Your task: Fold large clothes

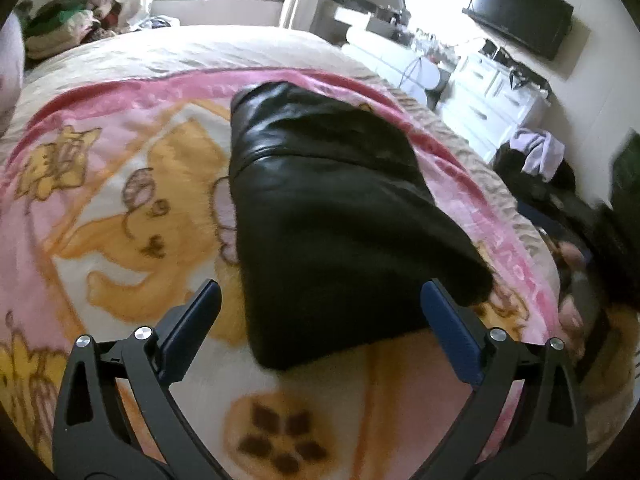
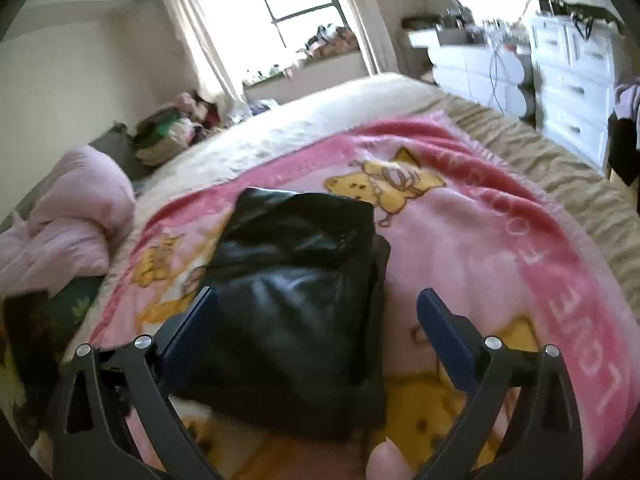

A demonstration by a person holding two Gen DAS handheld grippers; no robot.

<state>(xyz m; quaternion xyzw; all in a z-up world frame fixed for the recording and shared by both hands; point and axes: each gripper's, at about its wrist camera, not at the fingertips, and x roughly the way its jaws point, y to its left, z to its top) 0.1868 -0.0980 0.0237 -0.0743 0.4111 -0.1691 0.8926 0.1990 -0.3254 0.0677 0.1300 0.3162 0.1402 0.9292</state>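
A black leather garment [image 1: 320, 208] lies folded into a compact block on the pink cartoon blanket [image 1: 120, 184]. My left gripper [image 1: 320, 300] hangs just above its near edge, open, its blue pads [image 1: 192, 328] apart with nothing pressed between them. In the right wrist view the same garment [image 2: 296, 280] sits flat on the blanket [image 2: 460, 248]. My right gripper [image 2: 318, 308] is open over its near right part; the left pad [image 2: 192, 332] overlaps the garment's edge, the right pad [image 2: 444, 336] is over bare blanket. Neither grips the garment.
The blanket covers a wide bed with a beige cover [image 2: 560, 168]. A pink duvet [image 2: 76, 220] and a pile of clothes [image 2: 172, 132] lie at the bed's far left. White drawers [image 2: 572, 76] stand to the right. A fingertip [image 2: 388, 460] shows at the bottom.
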